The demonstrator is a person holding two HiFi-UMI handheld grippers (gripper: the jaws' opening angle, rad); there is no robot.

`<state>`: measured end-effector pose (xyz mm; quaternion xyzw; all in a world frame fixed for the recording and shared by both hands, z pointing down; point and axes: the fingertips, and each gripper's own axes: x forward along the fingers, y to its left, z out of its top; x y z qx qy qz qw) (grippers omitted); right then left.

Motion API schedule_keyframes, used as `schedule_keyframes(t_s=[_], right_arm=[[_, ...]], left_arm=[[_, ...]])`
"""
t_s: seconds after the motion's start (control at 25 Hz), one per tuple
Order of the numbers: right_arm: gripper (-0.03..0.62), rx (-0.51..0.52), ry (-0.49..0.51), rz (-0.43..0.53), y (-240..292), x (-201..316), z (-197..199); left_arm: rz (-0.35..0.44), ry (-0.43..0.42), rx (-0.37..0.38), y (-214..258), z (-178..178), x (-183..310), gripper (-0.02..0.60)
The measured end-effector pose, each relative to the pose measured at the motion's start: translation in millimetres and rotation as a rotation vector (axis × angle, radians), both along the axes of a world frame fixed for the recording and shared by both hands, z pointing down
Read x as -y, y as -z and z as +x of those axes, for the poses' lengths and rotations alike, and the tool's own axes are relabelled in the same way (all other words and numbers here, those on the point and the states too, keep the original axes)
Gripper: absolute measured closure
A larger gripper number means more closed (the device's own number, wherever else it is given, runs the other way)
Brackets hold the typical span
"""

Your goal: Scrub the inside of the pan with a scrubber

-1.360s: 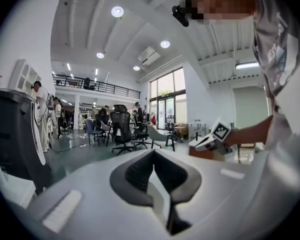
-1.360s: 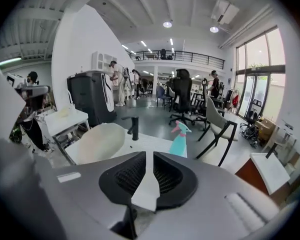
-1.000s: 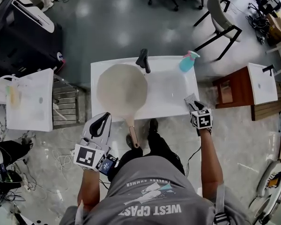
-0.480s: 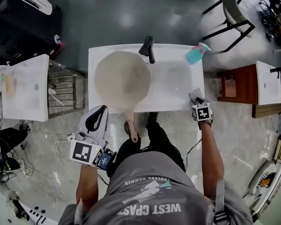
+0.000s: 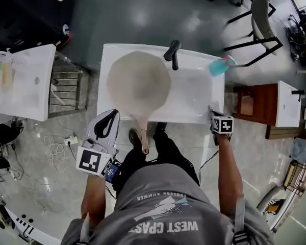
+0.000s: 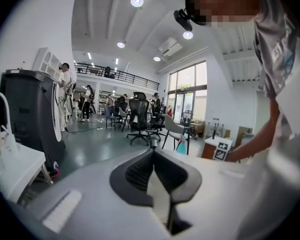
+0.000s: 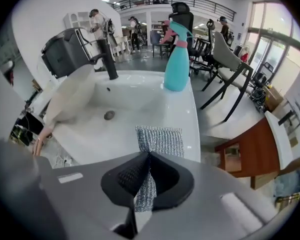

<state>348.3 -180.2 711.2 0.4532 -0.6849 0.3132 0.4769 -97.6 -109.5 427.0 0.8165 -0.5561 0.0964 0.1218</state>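
A beige pan (image 5: 137, 83) lies in the white sink (image 5: 196, 106), its wooden handle (image 5: 143, 137) sticking out over the front edge. The pan (image 7: 70, 96) leans against the basin's left wall in the right gripper view. A silvery mesh scrubber (image 7: 159, 139) lies on the sink's front right rim. My right gripper (image 7: 149, 156) points steeply down; its jaws have just been closing and are now shut on the scrubber's near edge. In the head view the scrubber (image 5: 213, 107) peeks out beyond the right gripper (image 5: 218, 117). My left gripper (image 5: 104, 129) hangs shut and empty left of the handle, before the sink.
A black faucet (image 5: 172, 52) stands at the sink's back. A teal spray bottle (image 5: 220, 65) stands on the back right corner. A second white sink (image 5: 23, 80) is at the left, a brown cabinet (image 5: 247, 106) at the right, and office chairs beyond.
The right gripper has come down onto the scrubber and closed on it. The left gripper has sunk a little beside the pan handle.
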Motion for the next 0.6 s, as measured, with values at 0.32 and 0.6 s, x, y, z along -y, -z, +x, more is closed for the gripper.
schedule_keyframes(t_s=[0.32, 0.6], right_arm=[[0.577, 0.289, 0.22, 0.219, 102, 43, -196], [0.57, 0.376, 0.42, 0.214, 100, 74, -375]], left_arm=[[0.008, 0.096, -0.019, -8, -45, -21, 0.58], [0.001, 0.197, -0.032, -16, -86, -48, 0.58]])
